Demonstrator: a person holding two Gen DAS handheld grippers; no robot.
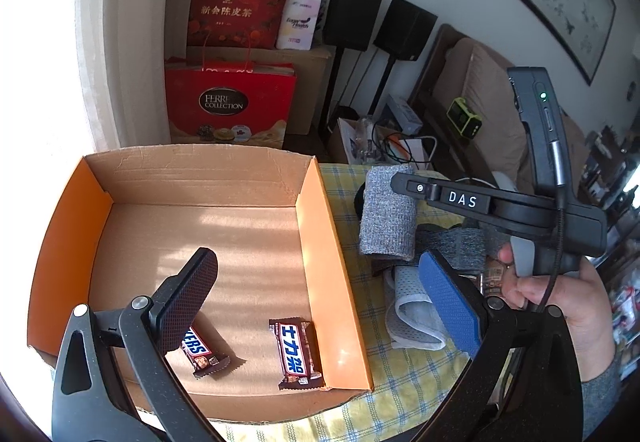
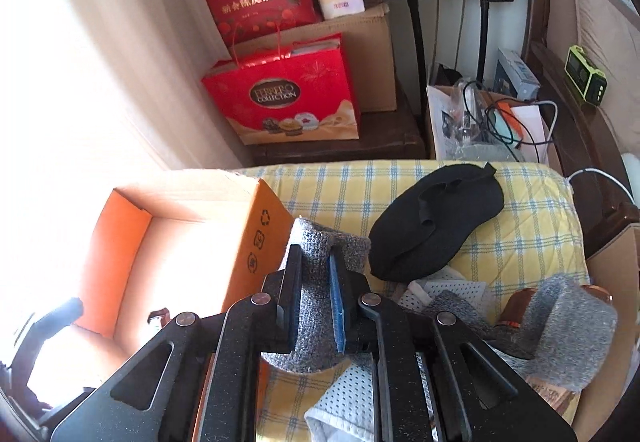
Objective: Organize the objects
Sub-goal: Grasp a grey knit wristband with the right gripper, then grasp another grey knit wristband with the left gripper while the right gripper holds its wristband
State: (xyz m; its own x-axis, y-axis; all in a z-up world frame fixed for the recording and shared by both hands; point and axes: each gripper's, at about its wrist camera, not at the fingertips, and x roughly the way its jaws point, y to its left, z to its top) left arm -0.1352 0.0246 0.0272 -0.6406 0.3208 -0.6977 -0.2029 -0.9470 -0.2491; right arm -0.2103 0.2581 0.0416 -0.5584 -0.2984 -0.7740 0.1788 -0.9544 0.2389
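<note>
An open cardboard box [image 1: 320,242] with orange walls lies on the yellow checked cloth. Two Snickers bars lie on its floor, one [image 1: 298,354] near the right wall and one [image 1: 202,352] partly hidden behind my left black pad. My left gripper [image 1: 316,302] hangs open over the box's near right part with nothing between its fingers. My right gripper [image 2: 314,262] is shut on a grey knitted sleeve [image 2: 316,238], lifted just right of the box [image 2: 268,238]. The left wrist view shows that sleeve [image 1: 386,218] hanging from the right gripper [image 1: 400,184], which a hand [image 1: 560,290] holds.
On the cloth right of the box lie a black fabric piece [image 2: 436,222], white perforated fabric [image 2: 344,402] and another grey knitted piece [image 2: 568,330] over a copper-coloured tin. Red gift bags [image 2: 288,94], speakers on stands and a cluttered carton stand beyond the table's far edge.
</note>
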